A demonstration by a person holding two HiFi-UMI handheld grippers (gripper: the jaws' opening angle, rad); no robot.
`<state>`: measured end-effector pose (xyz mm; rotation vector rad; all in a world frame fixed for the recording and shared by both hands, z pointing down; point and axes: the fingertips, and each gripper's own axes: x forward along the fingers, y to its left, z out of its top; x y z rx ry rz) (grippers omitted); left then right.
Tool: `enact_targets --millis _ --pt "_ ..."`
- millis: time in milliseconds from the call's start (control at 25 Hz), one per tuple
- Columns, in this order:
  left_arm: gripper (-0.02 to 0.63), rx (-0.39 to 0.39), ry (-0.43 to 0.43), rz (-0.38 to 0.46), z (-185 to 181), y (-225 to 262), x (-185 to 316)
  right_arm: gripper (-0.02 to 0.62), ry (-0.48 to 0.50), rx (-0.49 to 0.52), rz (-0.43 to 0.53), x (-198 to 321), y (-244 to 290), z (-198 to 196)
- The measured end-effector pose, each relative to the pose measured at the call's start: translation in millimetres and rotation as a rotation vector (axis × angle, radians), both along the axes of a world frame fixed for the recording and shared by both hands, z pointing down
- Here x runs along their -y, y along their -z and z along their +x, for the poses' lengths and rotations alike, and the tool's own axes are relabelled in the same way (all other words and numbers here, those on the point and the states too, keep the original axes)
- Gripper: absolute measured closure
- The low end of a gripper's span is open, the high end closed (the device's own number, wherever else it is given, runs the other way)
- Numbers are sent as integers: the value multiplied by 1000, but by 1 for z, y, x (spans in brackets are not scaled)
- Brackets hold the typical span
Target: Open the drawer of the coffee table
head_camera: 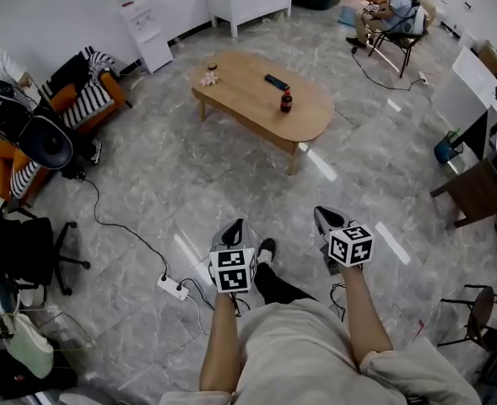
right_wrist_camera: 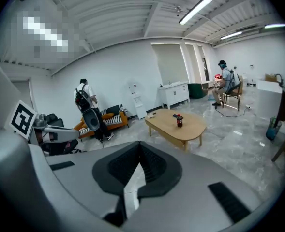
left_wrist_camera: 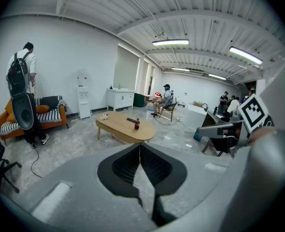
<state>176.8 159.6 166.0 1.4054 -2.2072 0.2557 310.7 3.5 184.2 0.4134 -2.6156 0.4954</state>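
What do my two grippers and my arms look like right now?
The left gripper and right gripper match: grey tapered shells with black ribbed pads inside the jaws. Each carries a white cube printed with black square markers. The forearms show no sleeves, and the clothing below them is light beige.

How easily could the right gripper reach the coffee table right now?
Probably not yet: the right gripper is well short of the coffee table, with bare floor between. Nothing blocks the way, so stepping closer should do.
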Motion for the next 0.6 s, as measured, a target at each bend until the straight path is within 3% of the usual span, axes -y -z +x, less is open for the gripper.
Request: enact_targets --millis 200,440,600 --pt "594 35 -29 -60 -41 3 18 580 -102 19 -74 63 -11 -19" --pt "594 1 59 -103 -113 -6 21 580 -174 42 -123 117 -20 -64" --pt "594 11 60 -124 -150 -4 43 580 -207 54 -155 142 -33 -94"
